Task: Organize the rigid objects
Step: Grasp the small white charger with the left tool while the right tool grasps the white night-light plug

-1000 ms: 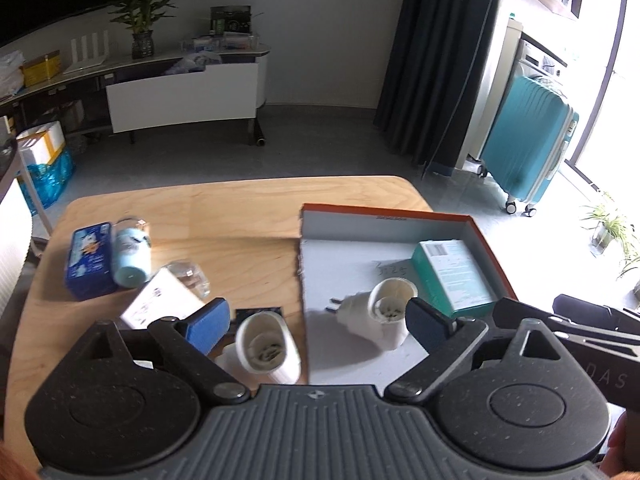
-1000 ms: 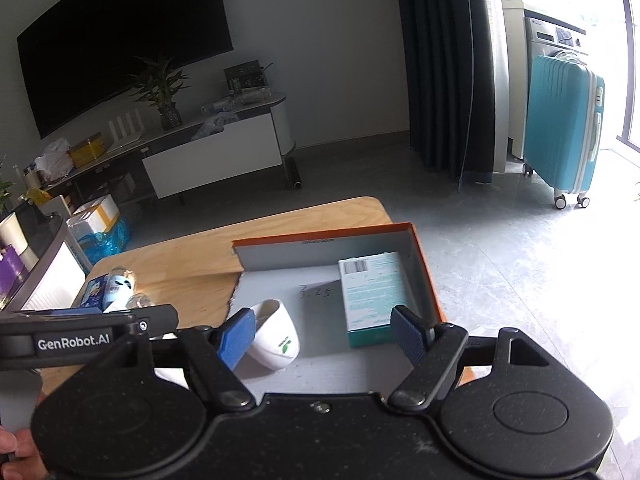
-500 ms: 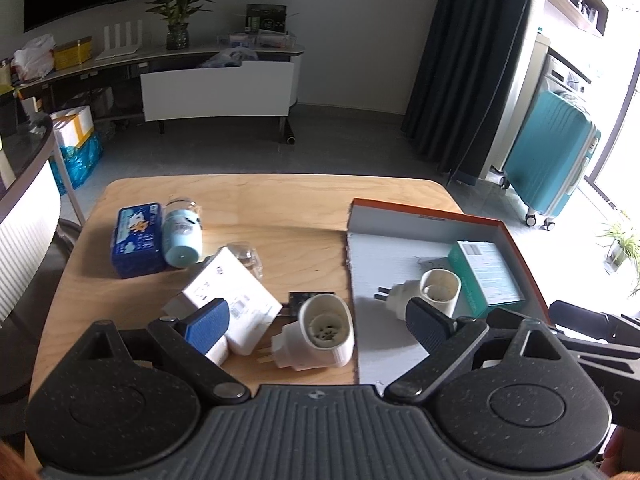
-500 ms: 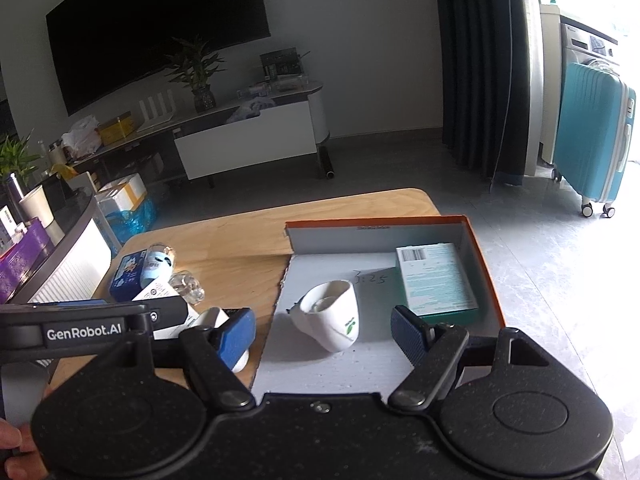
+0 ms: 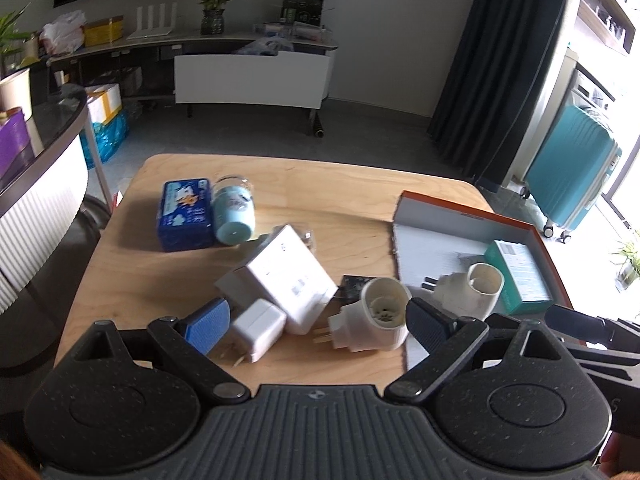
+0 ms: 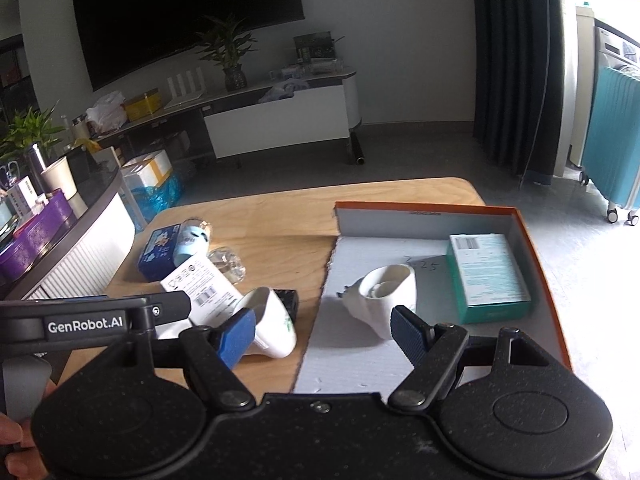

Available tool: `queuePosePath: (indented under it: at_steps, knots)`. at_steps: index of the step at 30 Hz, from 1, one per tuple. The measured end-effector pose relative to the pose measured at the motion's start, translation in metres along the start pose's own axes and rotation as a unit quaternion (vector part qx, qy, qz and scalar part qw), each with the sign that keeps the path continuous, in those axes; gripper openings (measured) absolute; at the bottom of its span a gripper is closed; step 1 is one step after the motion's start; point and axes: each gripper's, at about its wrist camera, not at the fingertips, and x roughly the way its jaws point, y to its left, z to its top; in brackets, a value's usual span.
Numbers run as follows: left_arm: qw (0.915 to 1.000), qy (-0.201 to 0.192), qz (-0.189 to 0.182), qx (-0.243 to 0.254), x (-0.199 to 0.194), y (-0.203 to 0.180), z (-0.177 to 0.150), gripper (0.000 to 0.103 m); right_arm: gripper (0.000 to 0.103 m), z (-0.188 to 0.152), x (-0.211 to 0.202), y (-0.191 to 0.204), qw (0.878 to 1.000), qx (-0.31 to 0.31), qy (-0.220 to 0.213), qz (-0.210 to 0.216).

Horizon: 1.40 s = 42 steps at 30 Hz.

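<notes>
On the wooden table [image 5: 352, 184], just left of the shallow orange-rimmed box [image 5: 464, 210], a white plug adapter [image 5: 372, 316] lies on its side. Its long axis runs roughly left to right in the left wrist view, metal prongs pointing left toward a small white charger [image 5: 259, 328] and its round socket mouth facing up and toward the camera. It sits close to the box's torn left edge, with a small black item [image 5: 354, 285] just behind it. A second white adapter [image 6: 386, 300] lies inside the box on the grey floor, mouth up and prongs to the left, beside a teal carton [image 6: 486, 276] that rests along the right wall. The box floor in front of that adapter is bare, and so is a wide strip of tabletop at the far edge.

Left of the first adapter, a white box [image 5: 288, 276] leans over the charger. Farther back, a blue tin [image 5: 185, 214] and a pale blue cup [image 5: 234, 216] lie touching, near the table's left edge, with a clear glass item [image 6: 228, 262] between them and the white box.

The left gripper [image 5: 316, 326] tilts down over the near edge of the table, jaws wide, the charger and adapter lying between its blue pads without contact. The right gripper [image 6: 322, 332] tilts down likewise over the box's left edge, jaws wide and holding nothing. A hand [image 6: 14, 452] shows at the lower left corner of the right wrist view.
</notes>
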Motion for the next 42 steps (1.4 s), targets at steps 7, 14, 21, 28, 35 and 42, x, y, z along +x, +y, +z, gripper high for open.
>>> queuePosePath:
  at_steps: [7,14,21,28,35,42]
  knots:
    - [0.9998,0.002,0.001,-0.017,-0.002,0.020,-0.004,0.098,0.089,-0.003,0.008,0.015,1.000,-0.014,0.010,0.016]
    - [0.9989,0.017,0.027,-0.035,0.004,0.054,-0.020,0.099,0.089,-0.011,0.016,0.019,0.999,-0.020,0.024,0.024]
    - [0.9983,0.032,0.031,-0.037,0.018,0.064,-0.028,0.100,0.089,-0.019,0.022,0.018,0.999,-0.016,0.037,0.029]
    - [0.9978,0.028,0.029,-0.052,0.030,0.077,-0.034,0.100,0.089,-0.025,0.029,0.013,0.998,-0.009,0.046,0.032]
    - [0.9998,0.009,0.019,0.006,0.049,0.057,-0.029,0.090,0.089,-0.026,0.034,0.013,0.998,-0.008,0.051,0.034]
    - [0.9991,0.013,-0.016,0.038,0.070,0.047,-0.029,0.049,0.089,-0.027,0.040,0.010,0.998,-0.004,0.055,0.032]
